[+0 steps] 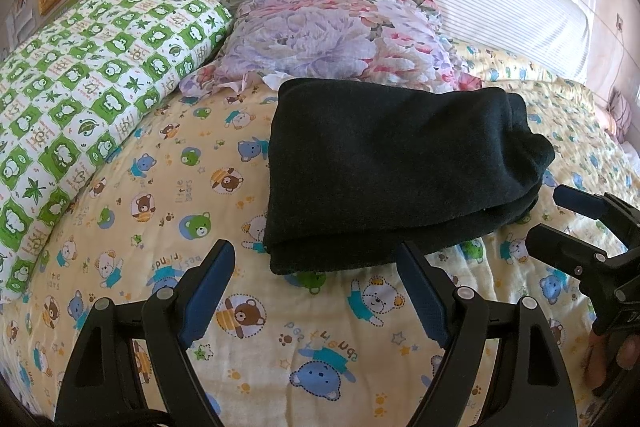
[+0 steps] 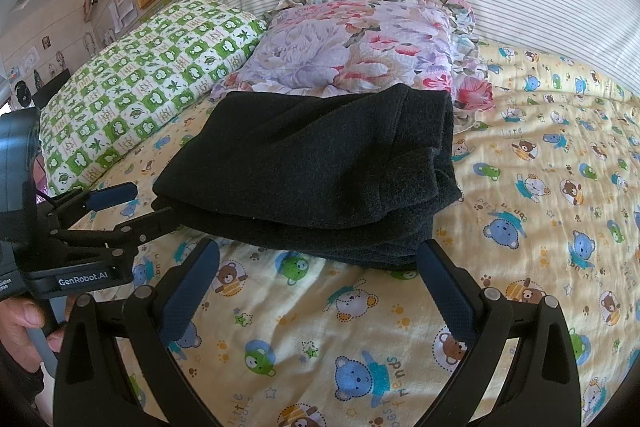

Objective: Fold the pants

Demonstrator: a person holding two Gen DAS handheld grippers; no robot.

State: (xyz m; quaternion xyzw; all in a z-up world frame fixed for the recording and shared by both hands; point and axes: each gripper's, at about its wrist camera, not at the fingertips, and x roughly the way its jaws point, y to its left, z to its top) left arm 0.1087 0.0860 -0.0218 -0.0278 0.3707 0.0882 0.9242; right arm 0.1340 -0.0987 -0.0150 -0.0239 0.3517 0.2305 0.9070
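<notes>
The pants [image 1: 392, 171] are dark charcoal, of a soft fleecy cloth, folded into a thick squarish stack of several layers. They lie flat on the bed [image 1: 168, 187], their far edge against a floral pillow [image 1: 320, 35]. In the left wrist view the stack's left edge is a clean fold, while on the right the layers end in rounded, bulging rolls. In the right wrist view [image 2: 316, 167] the near edge shows stacked layers and a thick hem curls over the right corner.

The yellow bed cover is printed with cartoon bears and the words "little bears" and "best friends". A green checked pillow [image 1: 80, 99] lies left of the floral one. The left gripper's body, seen from the right wrist, reads "GenRobot.AI".

The left gripper [image 1: 316, 291] hovers low over the cover, its blue-padded fingers [image 1: 208, 291] spread wide with nothing between them; the pants lie just ahead, their near edge between the two fingertips and slightly beyond. The right gripper [image 2: 320, 291] is likewise wide open and empty, the stack just ahead of its fingers [image 2: 448, 291], whose right tip sits close to the near right corner. Each gripper points in from its own side toward the pants, apart from the cloth. A hand [image 2: 24, 323] grips the left handle, and fingertips [image 1: 608, 359] show on the right one.
</notes>
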